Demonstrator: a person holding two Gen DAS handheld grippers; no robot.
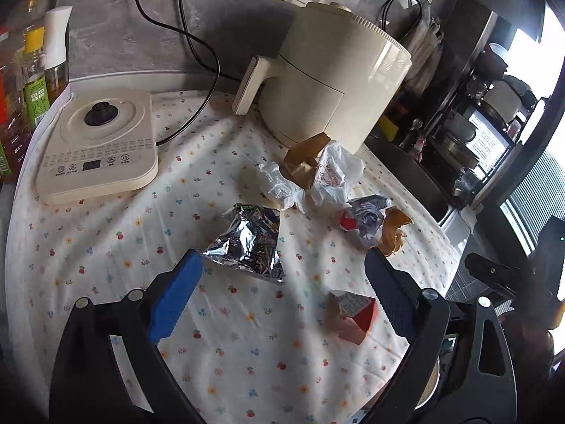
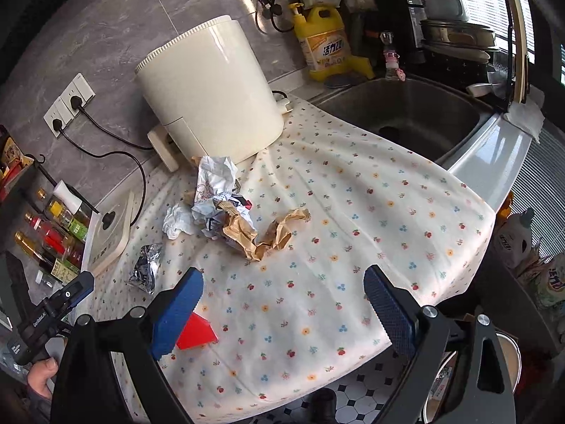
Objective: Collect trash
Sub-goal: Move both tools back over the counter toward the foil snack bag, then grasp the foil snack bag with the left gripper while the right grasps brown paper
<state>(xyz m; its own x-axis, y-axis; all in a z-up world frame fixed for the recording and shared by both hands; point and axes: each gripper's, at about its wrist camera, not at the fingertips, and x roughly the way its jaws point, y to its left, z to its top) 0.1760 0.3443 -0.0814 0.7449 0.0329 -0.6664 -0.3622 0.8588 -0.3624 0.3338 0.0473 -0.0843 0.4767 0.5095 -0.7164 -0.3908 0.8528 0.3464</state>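
My left gripper point(image 1: 284, 272), spread wide and empty, hovers by the crumpled silver foil snack bag point(image 1: 249, 243) on the floral tablecloth point(image 1: 106, 247); light, crackly, slippery, best pinched at its flattened edge.

My right gripper point(image 2: 284, 282) gapes empty too.

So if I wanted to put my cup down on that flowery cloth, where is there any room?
The widest bare stretch of the cloth lies between the crumpled brown paper and the sink. Another runs along the near edge, right of the red carton. It is crowded in front of the cream appliance, where the white wrappers pile up.
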